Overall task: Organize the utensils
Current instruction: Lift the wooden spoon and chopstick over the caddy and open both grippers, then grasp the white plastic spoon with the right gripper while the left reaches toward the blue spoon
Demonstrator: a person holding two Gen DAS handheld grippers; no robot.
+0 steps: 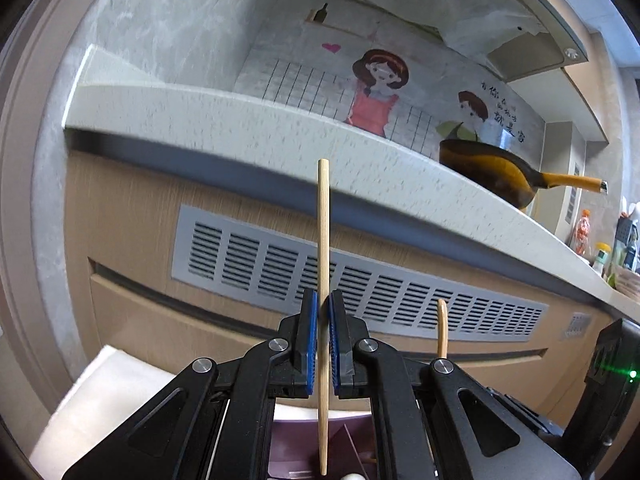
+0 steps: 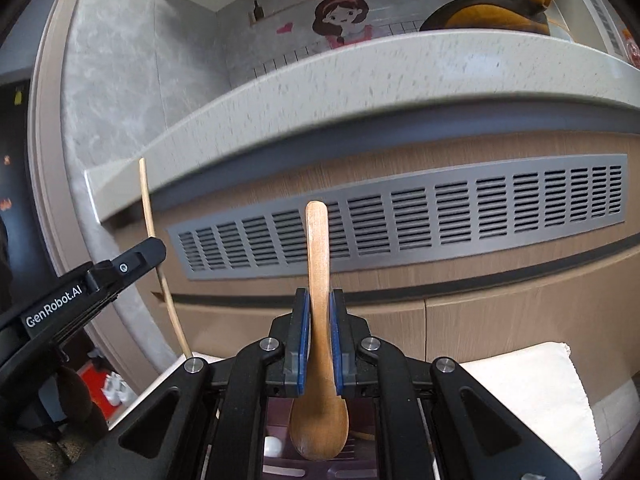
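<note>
The blue-padded fingers (image 1: 313, 344) of the left gripper (image 1: 323, 312) are drawn almost fully together and pinch one wooden chopstick (image 1: 322, 240) between them. The chopstick stands nearly upright, its upper end rising well above the fingertips in front of the countertop (image 1: 240, 120) edge and its lower end hanging below the jaws over a purple tray (image 1: 292, 440). In the right wrist view the same chopstick shows as a thin curved stick at the left, clamped in the left gripper's black body marked "GenRobot.AI".

The fingers (image 2: 303, 340) of the right gripper (image 2: 319, 308) are closed on one wooden spoon (image 2: 318, 280). The pads press on the narrow part of the handle; the handle tip points up in front of the grey vent grille (image 2: 400, 216), and the bowl hangs below the jaws, over the purple tray, which is seen dimly beneath. In the left wrist view only the spoon's handle tip shows to the right of the left gripper.

By count: two grippers, one chopstick, one spoon, both utensils lifted clear in the air. One dark pan with a yellow handle (image 1: 508, 172) sits on the countertop at the right. One long vent grille is set in the wooden cabinet front (image 1: 128, 216). One white cloth (image 2: 540, 392) lies under the tray area. A small white rounded thing (image 2: 272, 446) lies in the tray; what it is cannot be told.
</note>
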